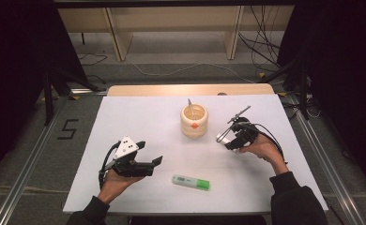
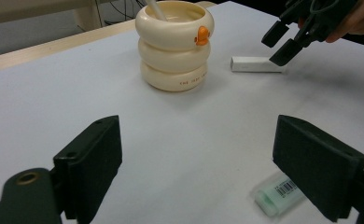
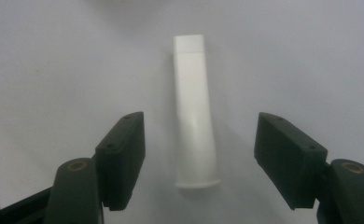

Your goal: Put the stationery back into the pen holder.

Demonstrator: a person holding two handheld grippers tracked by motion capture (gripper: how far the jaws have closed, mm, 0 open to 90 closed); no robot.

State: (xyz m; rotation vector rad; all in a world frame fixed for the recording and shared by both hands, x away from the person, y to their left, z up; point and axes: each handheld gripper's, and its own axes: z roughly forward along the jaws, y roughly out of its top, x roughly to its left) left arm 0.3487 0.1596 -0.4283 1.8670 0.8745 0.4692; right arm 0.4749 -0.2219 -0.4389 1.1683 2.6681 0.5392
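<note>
Right gripper: poised over the white tube, jaws wide and straddling it, pads not touching; lined up along its length so a close would pinch the narrow sides.
White tube: flat on the bench, just right of the duck holder, cap end away from the gripper; possibly a glue stick or a marker, too blurred to settle.
Left gripper: jaws wide, nothing between them; parked low at the near left, out of the way.
Duck holder: cream, ringed, upright mid-bench, a thin stick standing in it; likely the destination.
Green highlighter: lying near the front edge, apart from both grippers.
Bench: white sheet over a wooden top, matte.
Room: dim, grey floor, cables, pale wooden frame behind.
</note>
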